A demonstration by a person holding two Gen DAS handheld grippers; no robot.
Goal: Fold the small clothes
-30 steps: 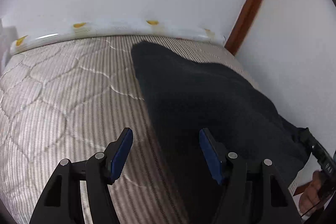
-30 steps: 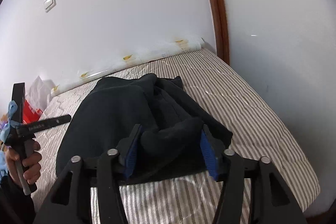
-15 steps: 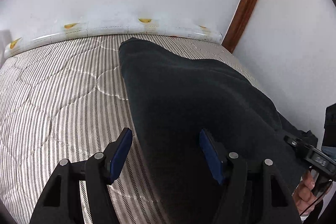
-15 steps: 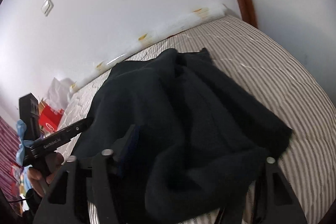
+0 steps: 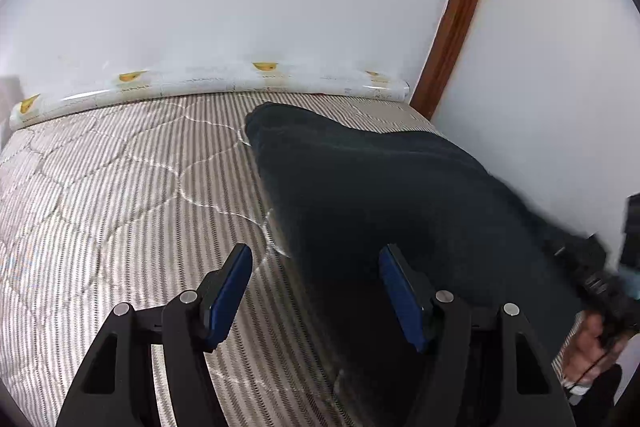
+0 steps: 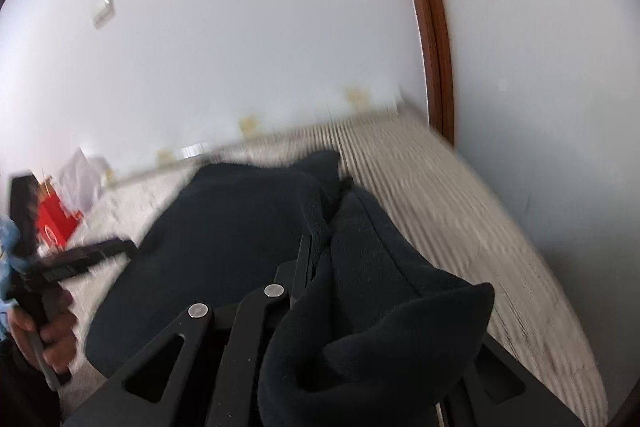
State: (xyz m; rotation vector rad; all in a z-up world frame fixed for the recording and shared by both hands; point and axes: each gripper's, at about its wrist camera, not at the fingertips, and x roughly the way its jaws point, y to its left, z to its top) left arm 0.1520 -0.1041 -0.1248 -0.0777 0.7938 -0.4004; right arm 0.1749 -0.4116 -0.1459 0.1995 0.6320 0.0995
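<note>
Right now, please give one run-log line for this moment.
left gripper: open, empty | right gripper: shut on dark navy fleece garment, lifting its edge | striped quilted mattress

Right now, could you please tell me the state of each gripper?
Left gripper: open, holding nothing, above the bed.
Right gripper: closed on the dark garment, lifting a fold of it.

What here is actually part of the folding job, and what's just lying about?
Part of the job:
- dark garment
- right hand-held gripper, clamped on a fold of it
- left hand-held gripper, open
- striped mattress under it

Lying about:
- red bag
- patterned roll by the wall
</note>
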